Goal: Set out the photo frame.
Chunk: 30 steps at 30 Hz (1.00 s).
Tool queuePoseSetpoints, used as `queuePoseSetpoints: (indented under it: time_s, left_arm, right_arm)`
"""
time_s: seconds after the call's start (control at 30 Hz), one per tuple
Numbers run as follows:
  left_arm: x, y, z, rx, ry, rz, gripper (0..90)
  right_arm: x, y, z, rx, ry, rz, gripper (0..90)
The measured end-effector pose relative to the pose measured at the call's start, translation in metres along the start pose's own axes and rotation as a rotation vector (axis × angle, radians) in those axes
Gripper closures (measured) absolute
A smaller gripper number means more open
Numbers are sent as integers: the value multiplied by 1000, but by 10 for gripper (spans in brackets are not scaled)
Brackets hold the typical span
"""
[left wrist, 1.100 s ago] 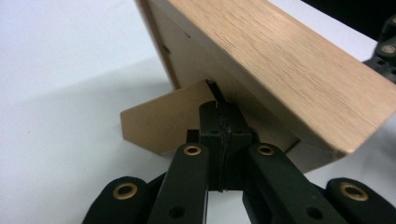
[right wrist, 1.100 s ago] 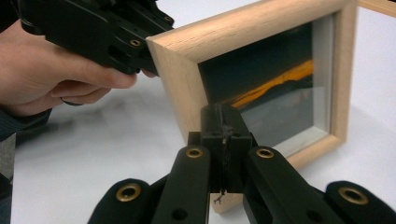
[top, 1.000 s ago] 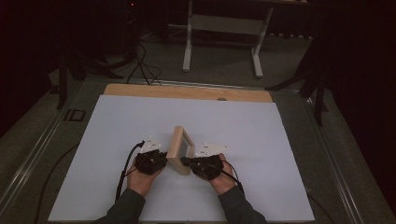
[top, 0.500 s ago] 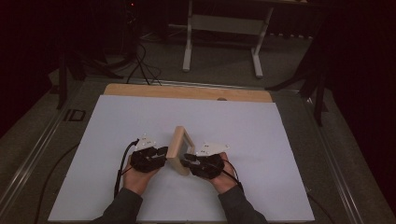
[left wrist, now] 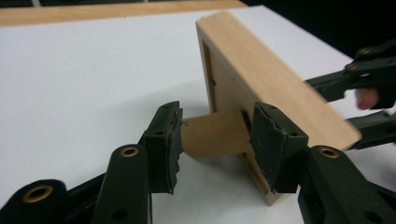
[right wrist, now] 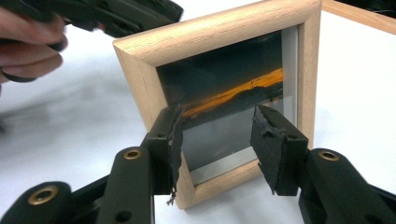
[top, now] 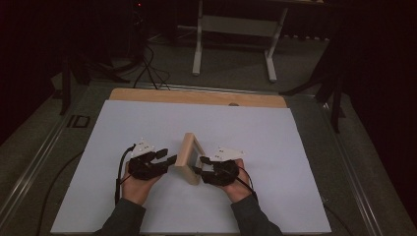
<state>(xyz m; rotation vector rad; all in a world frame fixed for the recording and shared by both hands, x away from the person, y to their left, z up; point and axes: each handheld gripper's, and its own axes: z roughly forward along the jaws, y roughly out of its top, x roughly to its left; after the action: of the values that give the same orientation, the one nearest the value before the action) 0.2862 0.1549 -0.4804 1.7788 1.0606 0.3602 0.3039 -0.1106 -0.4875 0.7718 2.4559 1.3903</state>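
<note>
Nearest the person, two hands are coming in from the bottom of the high view, each holding a gripper. The left gripper (top: pixel 169 160) is resting just beside the back of a small wooden picture frame (top: pixel 188 158), and its fingers (left wrist: pixel 163 147) have just been opening — they are now standing well apart. In the left gripper view the frame's wooden back stand (left wrist: pixel 215 134) is lying in the gap between them; one pad is sitting right at the stand's end, but whether it is touching I cannot tell, and the fingers are not clamping it. The right gripper (top: pixel 197 164) is sitting at the frame's glass side, and its fingers (right wrist: pixel 276 149) have also just been opening — they are spread wide in front of the lower part of the glass, pressing on nothing, with one pad overlapping the frame's lower corner in the right gripper view. The picture frame is standing upright on its edge on the white tabletop (top: pixel 275 147), between the two grippers and toward the near middle of the sheet, leaning slightly on its stand. Inside the frame a dark picture with an orange streak (right wrist: pixel 233 95) is showing behind the glass. Farther off, a strip of bare wood (top: pixel 196 97) is running along the far edge of the tabletop, and beyond it the white legs of a stand (top: pixel 236 44) are standing on the dim floor.
</note>
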Motion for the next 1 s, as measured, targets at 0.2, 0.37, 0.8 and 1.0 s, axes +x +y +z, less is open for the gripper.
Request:
queuePoseSetpoints:
  time_s: [0.2,0.37,0.8,1.0]
  left_arm:
    - [-1,6,-9,-26,1,-8,498]
    - [-1,7,-13,-41,5,-30,483]
    - [-16,16,-23,-91,-35,-19,443]
    - [-24,15,-18,-83,-43,6,405]
  right_arm:
    - [-2,0,-1,-2,-4,5,514]
    - [-3,1,-3,-7,-14,9,512]
    - [-9,2,-10,-29,-31,25,510]
    - [-10,3,-12,-35,-33,24,509]
